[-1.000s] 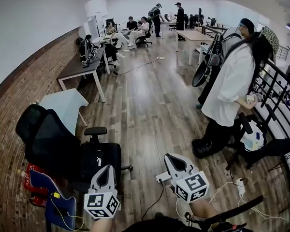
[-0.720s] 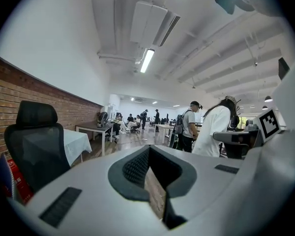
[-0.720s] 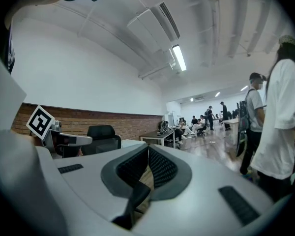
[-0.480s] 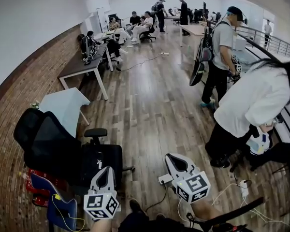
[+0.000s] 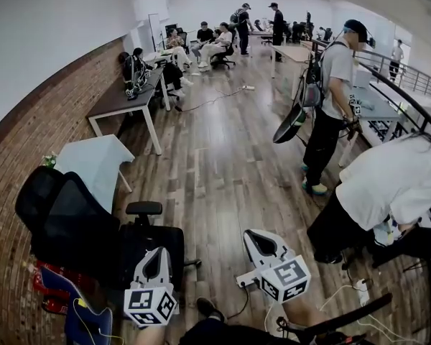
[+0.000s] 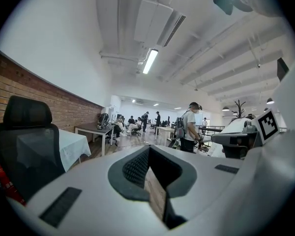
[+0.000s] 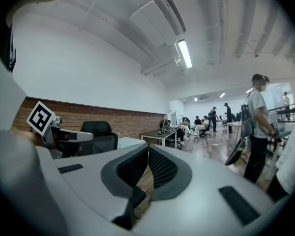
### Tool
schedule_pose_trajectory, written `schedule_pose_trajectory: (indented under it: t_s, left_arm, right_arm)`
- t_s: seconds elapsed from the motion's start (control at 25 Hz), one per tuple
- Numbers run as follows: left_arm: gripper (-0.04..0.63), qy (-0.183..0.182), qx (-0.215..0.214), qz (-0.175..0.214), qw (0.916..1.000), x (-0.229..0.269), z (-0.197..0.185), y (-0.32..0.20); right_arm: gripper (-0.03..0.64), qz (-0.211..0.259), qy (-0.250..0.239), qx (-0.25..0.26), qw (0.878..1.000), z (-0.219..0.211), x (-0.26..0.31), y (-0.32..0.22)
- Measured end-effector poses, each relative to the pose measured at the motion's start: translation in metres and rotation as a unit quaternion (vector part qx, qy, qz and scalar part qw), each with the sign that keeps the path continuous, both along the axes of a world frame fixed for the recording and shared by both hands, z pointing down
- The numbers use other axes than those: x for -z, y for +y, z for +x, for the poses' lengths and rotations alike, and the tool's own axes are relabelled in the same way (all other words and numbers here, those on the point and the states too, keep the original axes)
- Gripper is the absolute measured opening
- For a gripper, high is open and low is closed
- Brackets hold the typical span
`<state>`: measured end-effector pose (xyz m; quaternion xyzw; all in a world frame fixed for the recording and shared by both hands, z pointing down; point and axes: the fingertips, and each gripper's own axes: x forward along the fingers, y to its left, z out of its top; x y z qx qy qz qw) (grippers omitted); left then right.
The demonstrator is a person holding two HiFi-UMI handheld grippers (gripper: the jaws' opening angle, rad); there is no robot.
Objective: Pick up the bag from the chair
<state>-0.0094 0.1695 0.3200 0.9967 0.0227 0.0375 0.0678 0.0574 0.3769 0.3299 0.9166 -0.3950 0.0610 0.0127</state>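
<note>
Head view: the black office chair (image 5: 65, 221) stood at lower left, against the brick wall. The black bag (image 5: 152, 244) lay on the chair's seat, in front of the backrest. The left gripper (image 5: 156, 253) was level over the near edge of the bag; contact with the bag could not be determined. The right gripper (image 5: 258, 240) was to the right of the chair, well apart from the bag, over the wood floor. A white-covered table (image 5: 97, 164) stood just beyond the chair.

Left gripper view: the left gripper (image 6: 148, 150) had its jaws fully together, with nothing between them. The chair (image 6: 27, 141) filled the left side.

Right gripper view: the right gripper (image 7: 147, 154) had its jaws fully together and empty. The chair (image 7: 99, 134) stood beyond them, to the left.
</note>
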Motion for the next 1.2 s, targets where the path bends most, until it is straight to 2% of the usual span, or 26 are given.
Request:
schedule_pose_trajectory:
  t_s: [0.2,0.36,0.68,0.92,1.2]
  left_arm:
    - [0.009,0.007,0.008,-0.006,0.9999,0.001,0.032,-0.038]
    - [0.009,0.022,0.031,-0.022,0.999,0.0,0.049,-0.077]
    - [0.009,0.045,0.055,-0.015,0.9974,0.014,0.076,-0.157]
    - [0.009,0.046,0.068,-0.017,0.9964,0.011,0.085,-0.201]
    - [0.009,0.052,0.102,-0.021,0.9932,0.009,0.068,-0.236]
  right_arm:
    - [0.017,0.0,-0.008,0.001,1.0,0.037,-0.003,-0.035]
    - [0.017,-0.018,-0.008,0.017,1.0,0.06,0.0,-0.075]
    - [0.017,-0.039,0.009,0.058,0.998,0.111,0.021,-0.174]
    - [0.017,-0.034,0.016,0.093,0.995,0.128,0.026,-0.236]
    - [0.017,-0.034,0.027,0.14,0.989,0.125,0.026,-0.285]
